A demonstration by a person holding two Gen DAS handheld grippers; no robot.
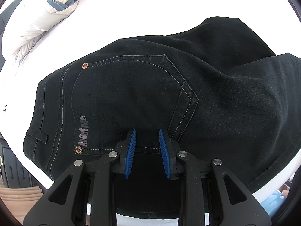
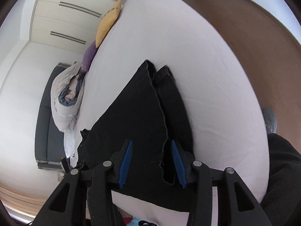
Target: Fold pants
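Observation:
Black jeans (image 1: 169, 94) lie folded lengthwise on a white bed (image 1: 150, 9), back pocket and an "AboutMe" print facing up. My left gripper (image 1: 147, 130) points steeply down at the pocket's lower seam. Its blue pads stand a little apart, the denim lies flat beneath them, and no cloth is pinched. In the right wrist view the stacked legs of the jeans (image 2: 139, 109) run away toward the hems. My right gripper (image 2: 150, 143) hovers over the near end with its jaws apart. A ragged cloth edge lies between its pads, and neither pad presses on it.
A rumpled white and blue duvet (image 2: 65, 101) lies along the bed's left side (image 1: 37, 28). A purple pillow (image 2: 89, 56) and a yellow pillow (image 2: 108, 24) sit beyond it. White sheet (image 2: 197, 66) spreads right of the jeans. A person's dark clothing (image 2: 282, 169) shows at the right edge.

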